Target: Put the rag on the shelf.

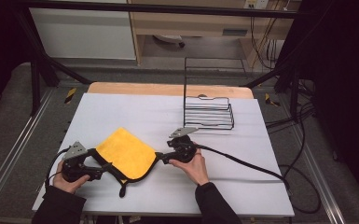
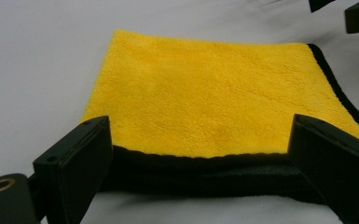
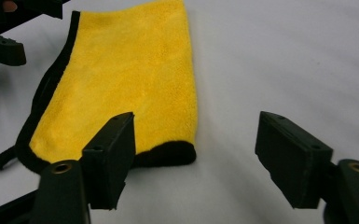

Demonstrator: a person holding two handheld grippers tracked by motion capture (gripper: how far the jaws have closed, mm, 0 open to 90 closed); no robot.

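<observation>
My left tongs [image 1: 103,169] stand spread wide, and in the left gripper view the near black-bound edge of the yellow cloth [image 2: 210,102] lies between the two jaws without either pad pressing on it. My left hand [image 1: 70,179] holds that gripper low over the desk [image 1: 135,107], at the cloth's left corner.

My right tongs [image 1: 161,157] are also spread, though not to their widest. In the right gripper view one jaw sits over the cloth's near corner and the other over bare desk, so nothing is pinched between them. My right hand [image 1: 193,165] grips the body from below, and its cable [image 1: 242,163] trails off to the right across the desk.

The cloth lies folded flat on the near half of the white desk, between the two grippers, turned like a diamond in the high view. Its top face is yellow, and a black layer shows along the near edges. A black loop [image 1: 122,189] hangs out from the corner nearest me.

Farther back and to the right, well apart from the cloth, a black wire rack [image 1: 210,109] stands on the desk with its tall back upright. Behind the white sheet a strip of wooden board [image 1: 121,87] shows.
</observation>
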